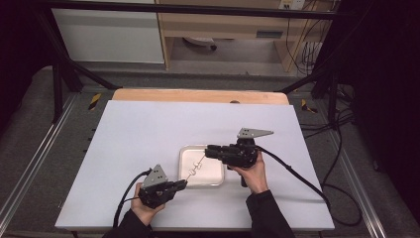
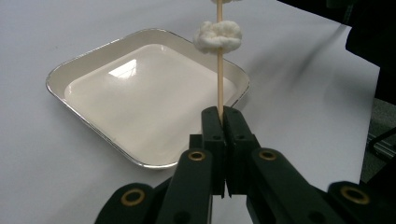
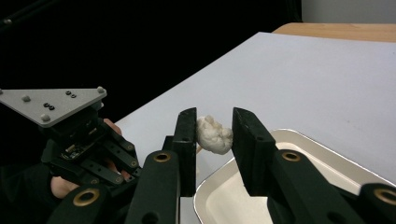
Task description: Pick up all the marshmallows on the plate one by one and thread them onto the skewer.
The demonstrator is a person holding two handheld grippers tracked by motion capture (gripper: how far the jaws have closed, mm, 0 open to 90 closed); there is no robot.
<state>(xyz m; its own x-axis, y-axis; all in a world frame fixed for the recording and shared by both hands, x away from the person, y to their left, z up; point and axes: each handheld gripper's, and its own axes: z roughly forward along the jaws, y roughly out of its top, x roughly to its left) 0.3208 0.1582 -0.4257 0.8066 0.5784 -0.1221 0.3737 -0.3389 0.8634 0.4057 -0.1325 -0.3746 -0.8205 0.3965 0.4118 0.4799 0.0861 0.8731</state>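
Nearest the person, at the table's near left, the left gripper (image 1: 182, 185) has its jaws pinched tight on the bottom end of a thin wooden skewer (image 2: 219, 79). The left gripper view makes that clamp plain, jaws pressed together with the stick rising between them and a white marshmallow (image 2: 217, 35) threaded partway up; the high view gives just a faint line slanting up and right over the tray (image 1: 184, 171). A little farther in, the right gripper (image 1: 208, 148) comes in from the right, and its own view shows the jaws parted on either side of a second white lump (image 3: 214, 135), gaps showing on both sides, so nothing squeezed. That same view catches the left gripper with its grey plate low on the left. Tray sits just right of the table's middle, shallow, metal-rimmed, bare inside. White table (image 1: 138, 134) lies open on the left and far sides, wooden edge (image 1: 198, 95) beyond.
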